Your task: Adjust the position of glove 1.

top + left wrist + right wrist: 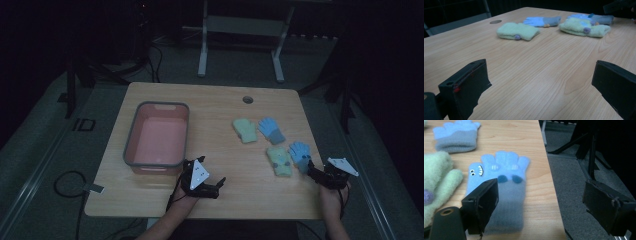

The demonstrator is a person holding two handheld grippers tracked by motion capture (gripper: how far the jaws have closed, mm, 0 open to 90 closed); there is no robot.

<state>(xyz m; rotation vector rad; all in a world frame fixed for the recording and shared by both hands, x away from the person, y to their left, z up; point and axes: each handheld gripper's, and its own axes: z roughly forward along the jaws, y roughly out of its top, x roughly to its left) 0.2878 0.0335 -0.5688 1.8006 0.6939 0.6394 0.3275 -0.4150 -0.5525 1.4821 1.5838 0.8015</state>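
A: Where the wooden table [220,150] meets its right edge, the right gripper [311,171] hangs with jaws spread wide, nothing between them.
B: What's nearest it?
A: The near blue knitted glove with a grey cuff and a cartoon face [499,185]. It lies flat by the table's right edge, fingers pointing away from the person. In the right gripper view one jaw sits over the cuff, the other out past the table edge above the grey carpet [574,195]. Can't tell if the jaw touches the cuff.
B: Other gloves?
A: A pale green fuzzy glove with purple dots [279,161] lies just beside the blue one, on its left. A second blue glove [271,129] and a second pale green glove [244,130] lie farther back, side by side.
B: Left gripper?
A: The left gripper [217,186] is low over bare wood near the front edge, jaws wide apart, holding nothing, aimed toward the gloves.
B: Anything else?
A: A pink plastic tub with a grey rim [156,162] stands at the table's left, just beside the left gripper.
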